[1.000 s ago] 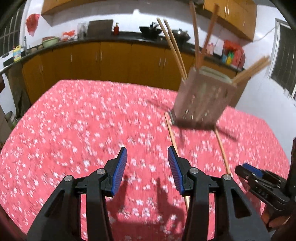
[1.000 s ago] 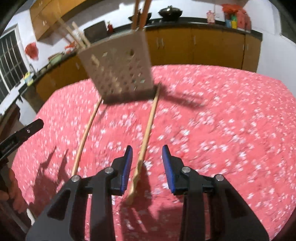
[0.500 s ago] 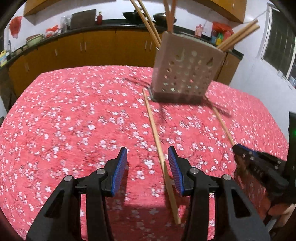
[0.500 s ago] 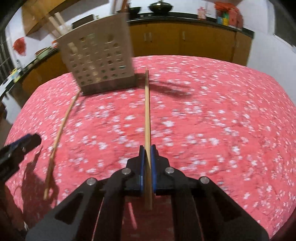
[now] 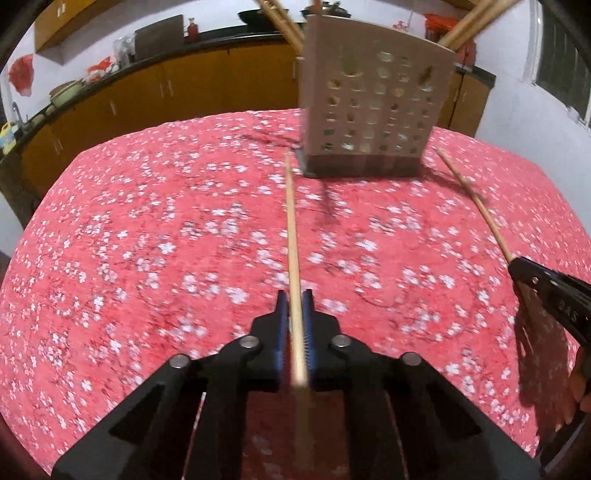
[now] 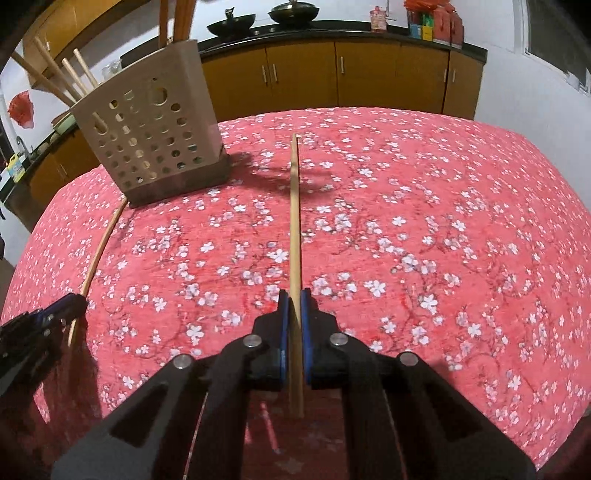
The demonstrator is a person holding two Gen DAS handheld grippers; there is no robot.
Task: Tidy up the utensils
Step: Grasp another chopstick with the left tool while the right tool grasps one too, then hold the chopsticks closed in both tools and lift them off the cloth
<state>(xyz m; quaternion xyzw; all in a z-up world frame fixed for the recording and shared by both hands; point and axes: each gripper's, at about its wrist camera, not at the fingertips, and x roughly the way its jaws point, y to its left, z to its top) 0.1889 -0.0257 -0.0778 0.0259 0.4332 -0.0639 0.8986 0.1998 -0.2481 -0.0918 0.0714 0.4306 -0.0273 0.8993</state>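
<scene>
My left gripper (image 5: 294, 308) clamps one chopstick (image 5: 291, 236), my right gripper (image 6: 294, 308) another (image 6: 294, 221); only the right view, upper left, shows the holder's (image 6: 155, 136) side.

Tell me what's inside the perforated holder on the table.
Several wooden chopsticks stand in the perforated holder, leaning out over its rim; bits of them show through the holes. Its walls hide how many there are and where they rest at the bottom.

A red tablecloth (image 6: 424, 229) with white blossoms covers the table, orange-brown cabinets (image 6: 332, 77) under a dark counter (image 6: 332, 27) stand behind (two black pans (image 6: 258, 16) sit on it), and a red bag (image 5: 20, 72) hangs far left.
</scene>
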